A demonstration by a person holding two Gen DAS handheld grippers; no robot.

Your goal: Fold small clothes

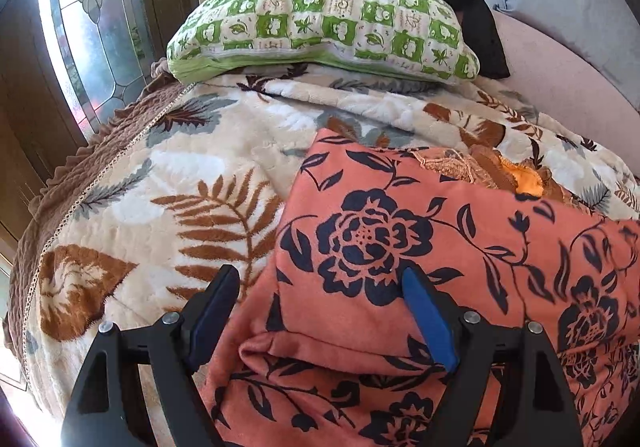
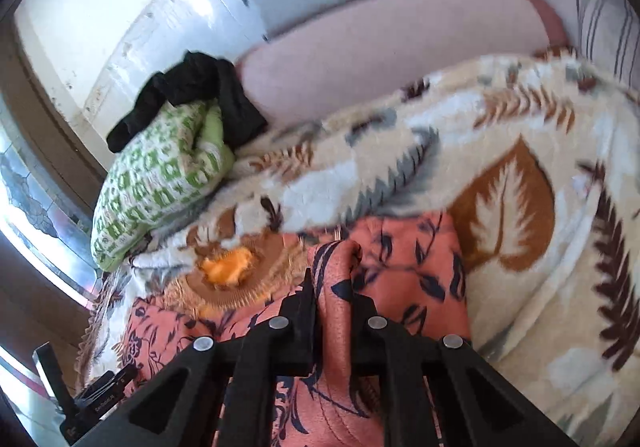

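Mid-fold on the bed: your right claw pinches a raised ridge of the orange floral garment at lower centre, while your left claw stands wide apart over its near fold, the folding only partly done.

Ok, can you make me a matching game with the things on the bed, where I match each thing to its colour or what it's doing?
Things:
1. pillow
2. flowery cloth
3. left tool
4. right tool

Descriptions:
A. pinching a fold of cloth
B. green and white squares
C. open, one finger over the blanket, one over the cloth
D. orange-pink with dark blue flowers

Pairs: 1-B, 2-D, 3-C, 4-A
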